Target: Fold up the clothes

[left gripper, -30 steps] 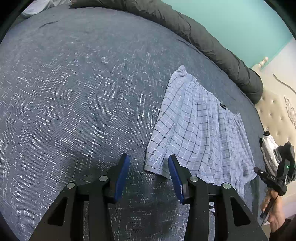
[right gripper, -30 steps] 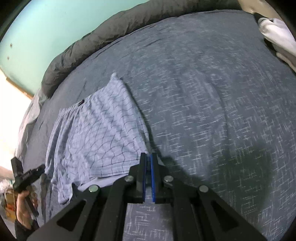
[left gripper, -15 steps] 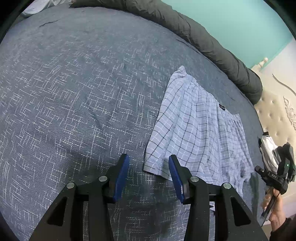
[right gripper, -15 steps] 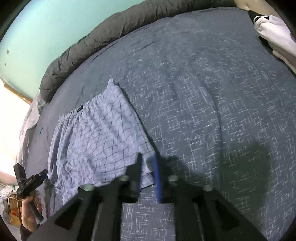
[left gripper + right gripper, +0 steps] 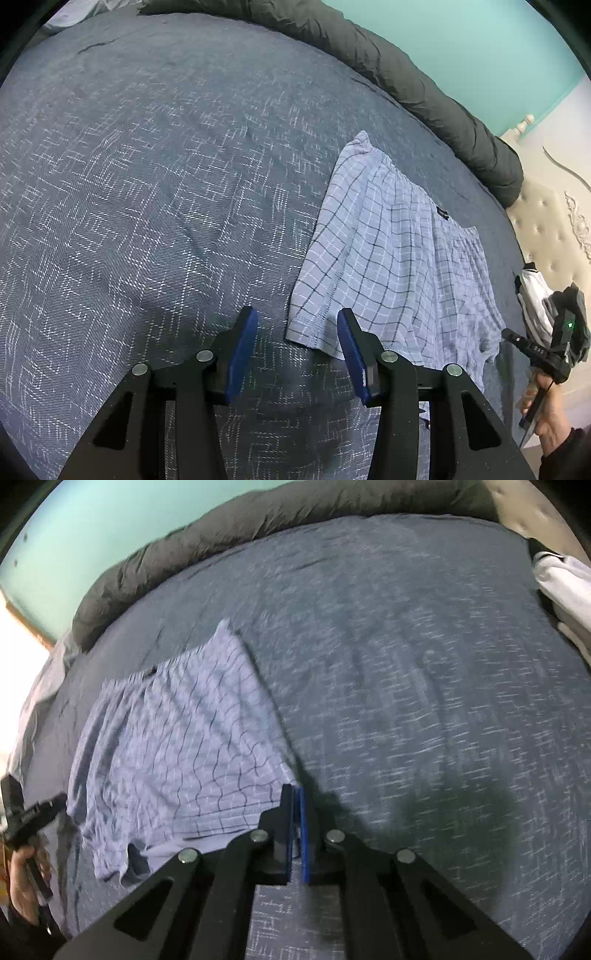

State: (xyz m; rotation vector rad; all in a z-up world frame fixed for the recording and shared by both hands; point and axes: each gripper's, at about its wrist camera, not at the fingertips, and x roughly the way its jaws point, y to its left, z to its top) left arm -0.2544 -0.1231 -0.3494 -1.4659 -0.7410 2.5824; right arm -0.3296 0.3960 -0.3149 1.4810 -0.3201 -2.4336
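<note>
Left tool (image 5: 295,332): mine, blue pads spread wide, hovering just short of the shorts' near corner, gripping nothing.
Right tool (image 5: 294,805): my pads pressed together at the shorts' near hem corner; blur hides whether cloth sits between them.
Shorts (image 5: 391,266): pale blue checked boxer shorts lying flat on the bed, waistband at the far end, one leg hem rumpled.
Bed (image 5: 147,184): blue-grey woven cover.
Clothes pile (image 5: 535,295): white and grey garments at the bed's edge.
Duvet (image 5: 406,81): dark grey, rolled along the far side.
</note>
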